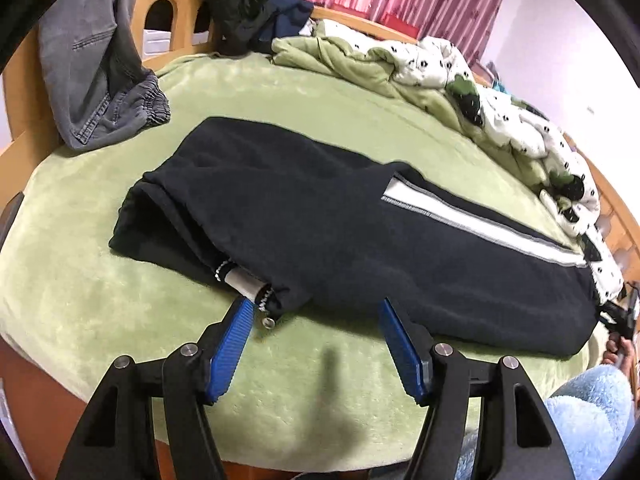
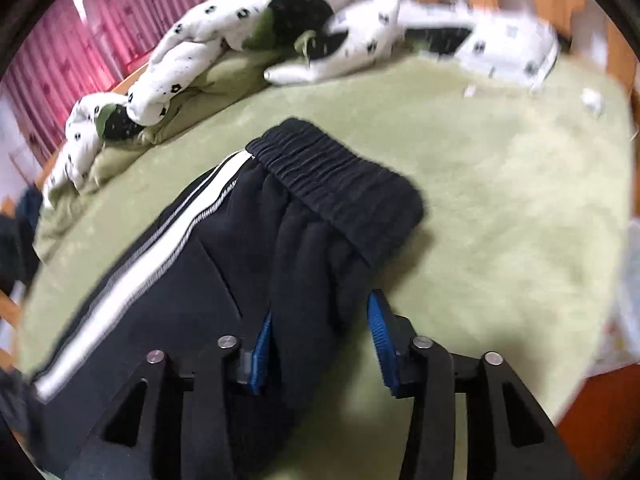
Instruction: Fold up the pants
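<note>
Left fingers (image 1: pixel 316 312) apart at black pants (image 1: pixel 320 216); right fingers (image 2: pixel 320 320) straddle fold.

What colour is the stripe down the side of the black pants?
White, edged with grey stitching; the stripe on the pants shows best in the left wrist view.

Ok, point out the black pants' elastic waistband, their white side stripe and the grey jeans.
Elastic waistband (image 2: pixel 336 172), right wrist view, gathered middle.
White side stripe (image 1: pixel 472 226), left wrist view, mid-length.
Grey jeans (image 1: pixel 92 60), left wrist view, hanging leg.
</note>
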